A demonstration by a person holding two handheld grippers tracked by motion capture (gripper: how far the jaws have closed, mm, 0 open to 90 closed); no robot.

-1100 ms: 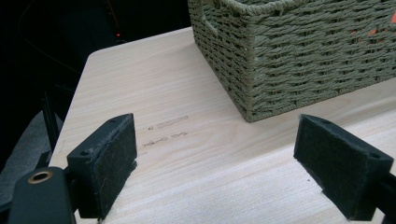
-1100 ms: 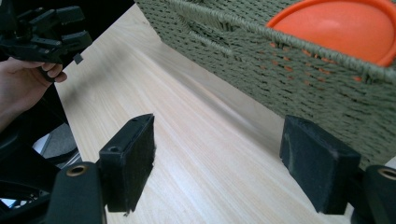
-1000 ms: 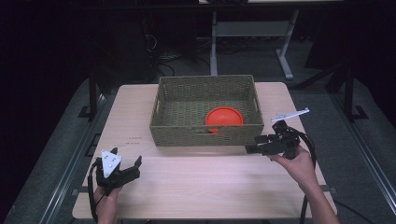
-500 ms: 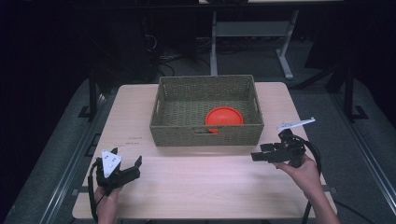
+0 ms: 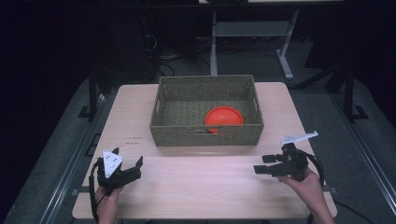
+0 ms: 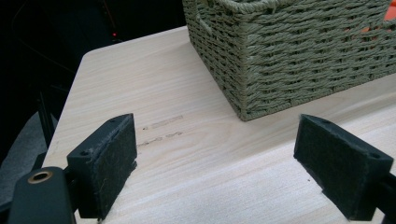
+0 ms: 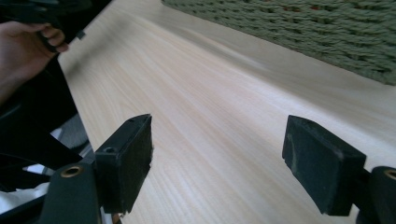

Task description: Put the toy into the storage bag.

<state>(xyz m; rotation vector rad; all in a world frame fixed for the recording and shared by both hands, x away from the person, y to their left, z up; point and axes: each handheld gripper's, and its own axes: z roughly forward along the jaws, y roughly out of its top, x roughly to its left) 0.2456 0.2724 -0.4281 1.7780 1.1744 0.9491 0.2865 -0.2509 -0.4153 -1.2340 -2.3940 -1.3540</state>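
An olive woven basket (image 5: 205,135) stands in the middle of the light wooden table (image 5: 196,186). An orange-red round lid or plate (image 5: 224,116) lies flat in its right half. My left gripper (image 5: 127,157) rests at the near left of the table, open and empty, aimed at the basket's front left corner (image 6: 243,107). At the near right, my right gripper (image 5: 263,164) is open and empty too, pointing left across the table. In its own view, its jaws (image 7: 217,158) frame bare wood, with the basket wall (image 7: 299,28) to the upper right.
The person's other hand (image 7: 28,46) with its gripper shows at the far end of the right gripper view. Faint pencil marks (image 6: 163,128) lie on the wood left of the basket. A metal stand (image 5: 252,32) and cables sit on the dark floor behind the table.
My right gripper has drawn back from the basket's front right corner toward the near edge of the table. The left gripper has stayed still.
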